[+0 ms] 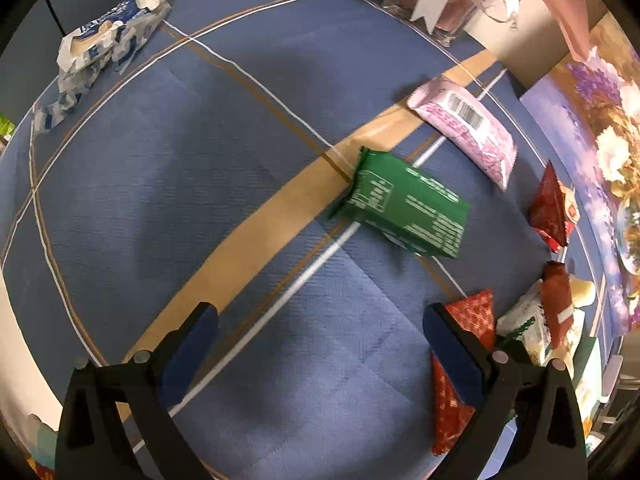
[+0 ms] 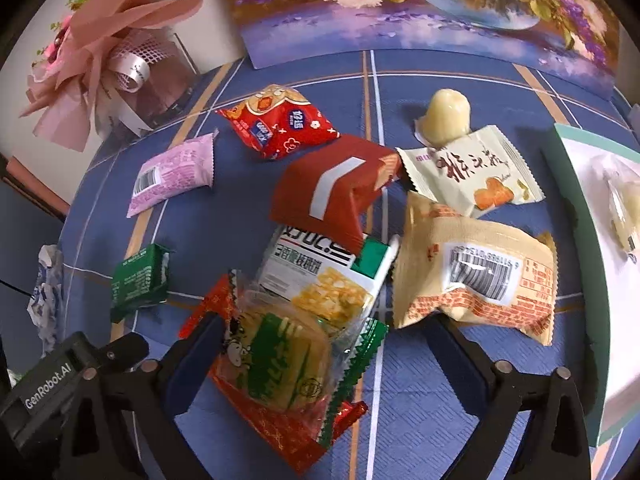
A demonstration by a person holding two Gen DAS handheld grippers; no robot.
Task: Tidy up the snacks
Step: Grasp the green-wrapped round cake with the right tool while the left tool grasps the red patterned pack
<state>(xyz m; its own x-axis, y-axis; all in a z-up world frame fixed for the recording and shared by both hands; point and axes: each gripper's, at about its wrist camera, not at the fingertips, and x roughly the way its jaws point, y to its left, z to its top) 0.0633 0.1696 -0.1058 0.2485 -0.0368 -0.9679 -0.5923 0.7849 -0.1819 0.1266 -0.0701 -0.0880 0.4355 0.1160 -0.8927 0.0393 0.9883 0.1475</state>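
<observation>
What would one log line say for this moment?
left gripper: open, empty | right gripper: open over clear-wrapped snack | tray: right of pile

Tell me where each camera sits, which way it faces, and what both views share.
Left wrist: sits on the left gripper, looking steeply down at the blue tablecloth and a green snack packet; its own open fingers show.
Right wrist: sits on the right gripper, looking down at the snack pile; its fingers straddle a clear-wrapped pastry, and the left gripper's body shows at lower left.
Shared: green packet, pink snack packet, crumpled wrapper, floral picture.
</observation>
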